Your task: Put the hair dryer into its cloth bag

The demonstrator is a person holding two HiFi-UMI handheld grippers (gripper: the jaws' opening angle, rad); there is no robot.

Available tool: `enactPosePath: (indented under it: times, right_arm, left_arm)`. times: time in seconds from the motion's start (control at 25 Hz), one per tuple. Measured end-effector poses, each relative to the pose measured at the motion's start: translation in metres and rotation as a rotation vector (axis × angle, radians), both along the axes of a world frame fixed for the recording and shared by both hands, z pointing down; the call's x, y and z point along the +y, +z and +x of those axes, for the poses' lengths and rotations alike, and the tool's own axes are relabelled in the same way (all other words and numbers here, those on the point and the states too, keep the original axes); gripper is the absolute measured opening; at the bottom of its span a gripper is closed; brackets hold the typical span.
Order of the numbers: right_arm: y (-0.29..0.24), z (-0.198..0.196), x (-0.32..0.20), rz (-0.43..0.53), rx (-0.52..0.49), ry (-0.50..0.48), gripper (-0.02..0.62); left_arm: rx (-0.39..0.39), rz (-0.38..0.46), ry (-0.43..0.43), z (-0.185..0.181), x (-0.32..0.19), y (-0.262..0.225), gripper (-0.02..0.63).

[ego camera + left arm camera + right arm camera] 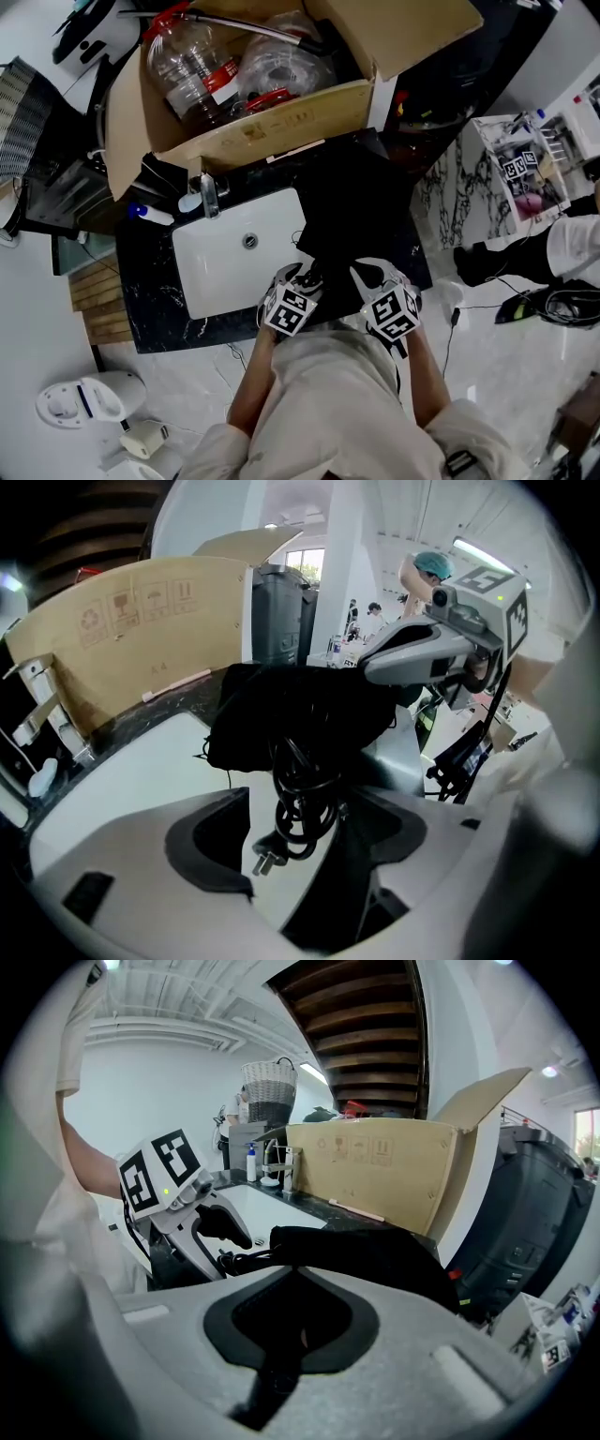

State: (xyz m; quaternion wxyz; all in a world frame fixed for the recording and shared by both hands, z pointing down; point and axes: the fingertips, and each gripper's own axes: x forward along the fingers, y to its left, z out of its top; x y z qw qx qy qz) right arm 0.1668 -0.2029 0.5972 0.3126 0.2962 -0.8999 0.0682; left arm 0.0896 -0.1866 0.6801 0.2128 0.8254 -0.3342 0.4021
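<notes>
The black cloth bag lies on the dark counter to the right of the sink. Of the hair dryer I see only its coiled black cord and plug, hanging out of the bag's near mouth. My left gripper stands open around that coil, with its pads clear of it. My right gripper is shut on the bag's near edge. In the head view both grippers sit at the counter's front edge, the left gripper beside the right gripper.
A white sink basin with a faucet lies left of the bag. Behind them stands an open cardboard box holding plastic bottles. A dark bin stands beyond the counter's end. A person's shoe and cables lie on the floor at right.
</notes>
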Motion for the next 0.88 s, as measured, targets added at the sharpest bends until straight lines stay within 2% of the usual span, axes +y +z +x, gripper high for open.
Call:
enactPosePath:
  times: [0.12,0.24,0.4,0.68,0.88]
  right_arm:
    - [0.000,-0.001,0.001,0.000,-0.002,0.001,0.017]
    - [0.000,-0.001,0.001,-0.003,0.005,0.001,0.017]
    - [-0.001,0.000,0.001,-0.001,0.007,0.006,0.017]
    - [-0.004,-0.002,0.001,0.001,0.006,0.006,0.017]
    - [-0.007,-0.005,0.001,0.002,-0.001,0.000,0.017]
  left_arm:
    - [-0.037,-0.040,0.029,-0.006,0.006,0.012,0.311]
    - [-0.035,-0.054,0.022,-0.008,0.004,0.018,0.310]
    - [-0.051,-0.044,0.060,-0.003,0.005,0.018,0.193]
    - [-0.059,0.000,0.039,-0.004,0.004,0.011,0.141]
    - [-0.037,0.010,0.036,-0.004,0.002,0.004,0.135]
